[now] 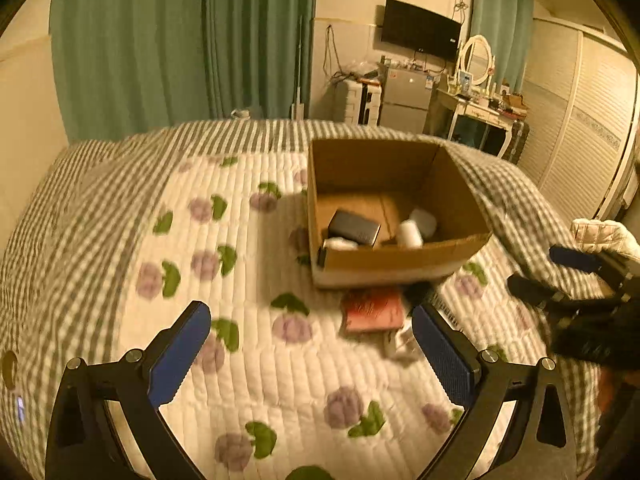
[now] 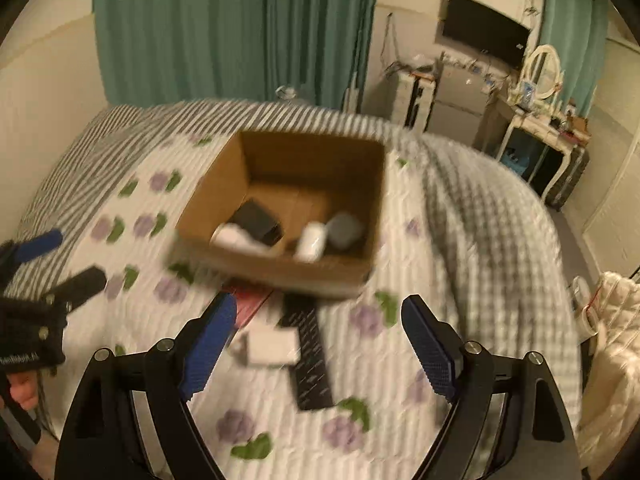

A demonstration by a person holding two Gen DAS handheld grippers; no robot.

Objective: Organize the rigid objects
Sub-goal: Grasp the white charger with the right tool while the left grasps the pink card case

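Cardboard box (image 2: 280, 204) on quilt (image 1: 248, 368): holds dark case (image 2: 256, 218), white bottle (image 2: 310, 240), grey pod (image 2: 345, 229). Just in front: red book (image 1: 372, 310), white charger (image 2: 272, 346), black remote (image 2: 310, 360). Left gripper (image 1: 312, 344) and right gripper (image 2: 316, 344): jaws wide, empty, above quilt.

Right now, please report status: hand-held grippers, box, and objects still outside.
Left hand-held gripper open, empty; right open, empty. Cardboard box partly filled. Red box, white item, black remote on quilt, unobstructed.

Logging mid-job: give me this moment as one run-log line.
left gripper: open, empty | right gripper: open, empty | brown cardboard box: partly filled | flat red box, black remote, white block: on quilt
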